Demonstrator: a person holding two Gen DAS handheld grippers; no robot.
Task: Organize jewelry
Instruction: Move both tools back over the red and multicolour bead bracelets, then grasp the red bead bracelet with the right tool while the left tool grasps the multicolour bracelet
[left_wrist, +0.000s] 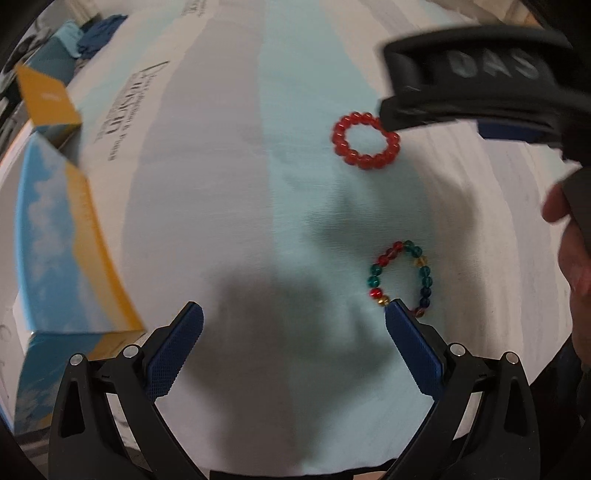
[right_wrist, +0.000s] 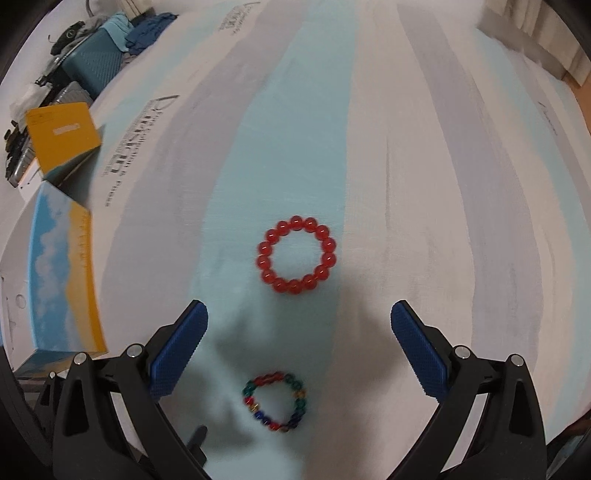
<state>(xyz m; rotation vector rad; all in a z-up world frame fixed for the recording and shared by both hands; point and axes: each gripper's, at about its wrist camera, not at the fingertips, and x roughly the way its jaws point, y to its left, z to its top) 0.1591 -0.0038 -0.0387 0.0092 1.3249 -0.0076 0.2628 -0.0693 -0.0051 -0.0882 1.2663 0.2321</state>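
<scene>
A red bead bracelet (right_wrist: 296, 254) lies flat on the striped sheet, just ahead of my right gripper (right_wrist: 299, 317), which is open and empty above it. A multicolour bead bracelet (right_wrist: 275, 402) lies nearer, between and below the right fingers. In the left wrist view the multicolour bracelet (left_wrist: 400, 277) lies by the right fingertip (left_wrist: 397, 314) of my open, empty left gripper (left_wrist: 293, 315). The red bracelet (left_wrist: 365, 140) sits farther off, partly under the right gripper's black body (left_wrist: 476, 85).
An open blue-and-yellow box (right_wrist: 62, 273) stands at the left, its yellow lid flap (right_wrist: 62, 136) raised; it also shows as the box (left_wrist: 62, 258) in the left view. Suitcases and clothes (right_wrist: 96, 51) pile beyond the bed's far left edge. A hand (left_wrist: 569, 236) holds the right gripper.
</scene>
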